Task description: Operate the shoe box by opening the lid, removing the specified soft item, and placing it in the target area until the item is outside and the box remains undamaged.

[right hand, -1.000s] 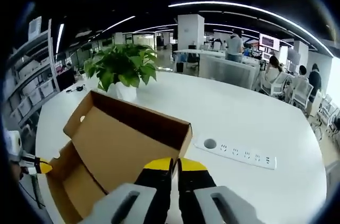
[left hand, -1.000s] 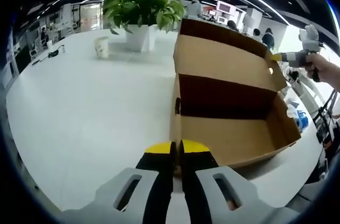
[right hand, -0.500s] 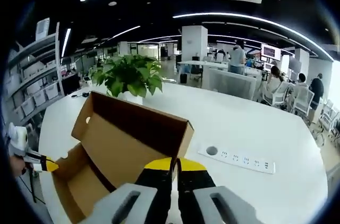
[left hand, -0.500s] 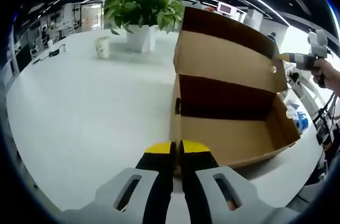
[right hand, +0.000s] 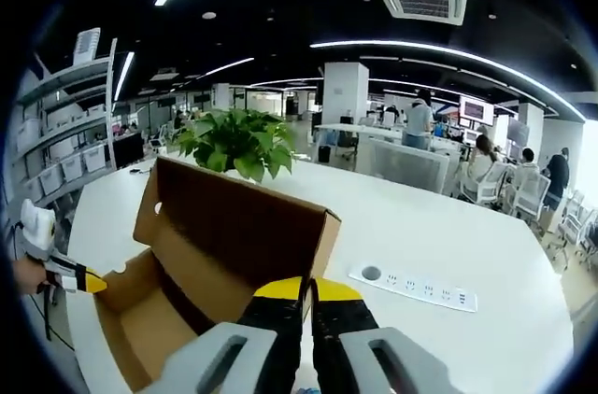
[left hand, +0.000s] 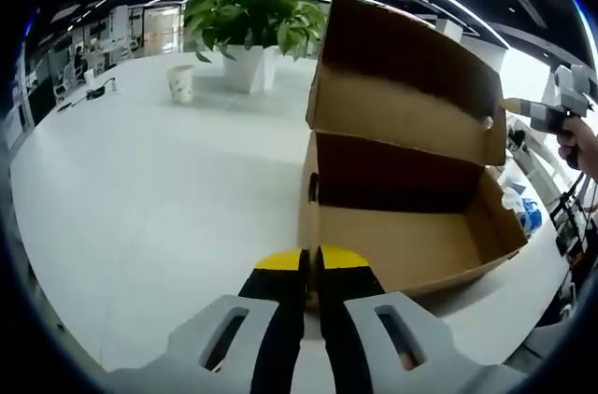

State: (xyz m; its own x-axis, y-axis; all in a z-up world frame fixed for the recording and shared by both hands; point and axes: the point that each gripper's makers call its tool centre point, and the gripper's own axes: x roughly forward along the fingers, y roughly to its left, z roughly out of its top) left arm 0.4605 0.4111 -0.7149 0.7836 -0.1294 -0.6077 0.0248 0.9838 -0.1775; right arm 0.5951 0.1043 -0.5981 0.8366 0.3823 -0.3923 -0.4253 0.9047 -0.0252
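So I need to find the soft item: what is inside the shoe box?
The shoe box floor that shows is bare cardboard; its near wall and raised lid hide the rest, so I cannot rule the item out.

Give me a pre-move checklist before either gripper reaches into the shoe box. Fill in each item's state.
1. Lid open: ok. The lid stands raised above the shoe box.
2. Soft item located: not ok. The part of the box floor that shows in the left gripper view is bare; no item is seen.
3. Left gripper ready to grasp: not ok. Its jaws are shut, at the box's near wall.
4. Right gripper ready: not ok. Jaws shut, at the lid's edge.
5. Box undamaged: ok as far as the walls and lid show.
6. Placing room: ok. The white table beside the box is bare up to the potted plant.
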